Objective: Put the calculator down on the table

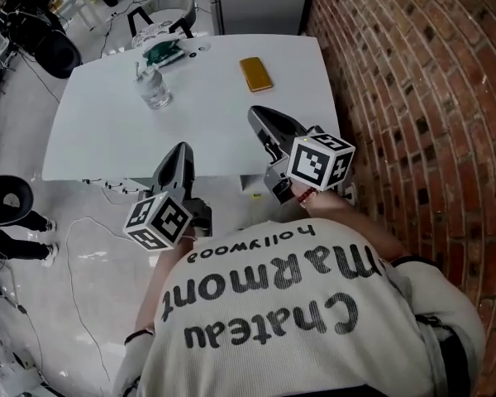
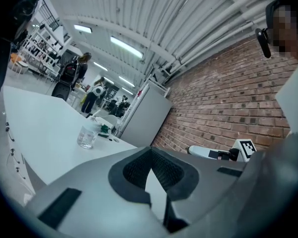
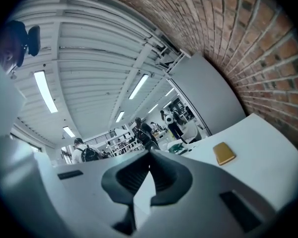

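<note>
White table [image 1: 107,131] runs along a brick wall [image 1: 413,98], w/ the yellow calculator [image 1: 255,74] lying flat on its top toward the far side, nothing touching it. So the put-down looks done to me.

Both claws are pinched closed w/ nothing between them. The right gripper [image 1: 260,116] hangs on the near side of the calculator, apart from it. The left gripper [image 1: 182,150] is further off, near-left of the calculator, at the table's edge.

To finish well I'd hold both tools clear of the calculator, no sweeping across the top, and draw straight back twd the body.

Other stuff: 1 clear cup [image 1: 155,89] left of the calculator, well apart, and a green item [image 1: 161,54] further left and a bit beyond. Nothing stands btw the grippers and the calculator. The cup is the only thing a careless left swing could tip.
</note>
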Tool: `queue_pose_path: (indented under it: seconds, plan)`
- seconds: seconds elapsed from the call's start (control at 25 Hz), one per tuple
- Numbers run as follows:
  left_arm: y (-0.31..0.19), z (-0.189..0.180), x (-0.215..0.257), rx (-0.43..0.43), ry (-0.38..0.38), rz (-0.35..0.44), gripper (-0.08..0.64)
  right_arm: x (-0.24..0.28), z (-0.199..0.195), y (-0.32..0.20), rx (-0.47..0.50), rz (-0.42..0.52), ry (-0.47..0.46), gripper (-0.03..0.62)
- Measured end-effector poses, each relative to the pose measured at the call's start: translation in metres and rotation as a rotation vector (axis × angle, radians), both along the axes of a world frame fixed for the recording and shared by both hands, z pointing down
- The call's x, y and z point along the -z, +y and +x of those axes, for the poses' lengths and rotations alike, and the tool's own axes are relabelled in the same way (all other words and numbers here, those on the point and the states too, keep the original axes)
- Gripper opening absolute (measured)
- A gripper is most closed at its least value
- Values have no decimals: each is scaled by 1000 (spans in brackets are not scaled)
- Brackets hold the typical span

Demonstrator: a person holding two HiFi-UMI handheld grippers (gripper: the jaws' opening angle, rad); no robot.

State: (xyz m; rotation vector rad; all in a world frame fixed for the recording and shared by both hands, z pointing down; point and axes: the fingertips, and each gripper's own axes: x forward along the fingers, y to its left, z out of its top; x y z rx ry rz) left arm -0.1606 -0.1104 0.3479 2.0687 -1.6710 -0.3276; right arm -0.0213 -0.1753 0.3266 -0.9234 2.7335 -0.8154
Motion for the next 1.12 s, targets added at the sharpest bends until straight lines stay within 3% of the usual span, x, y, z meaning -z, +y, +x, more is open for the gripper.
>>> queue_pose_path:
  seconds: [0.28,0.52,1.12]
  plan:
    - [10,67,-15,-29,22,-35,0,-20,61,16,-6,2,127,-2]
    - [18,97,-33,-28,37,-69,0,-42,95,23,-17,-18,187,3]
    - [32,107,-37,-8,27,-73,0,-61,112,33,-15,-65,205,2]
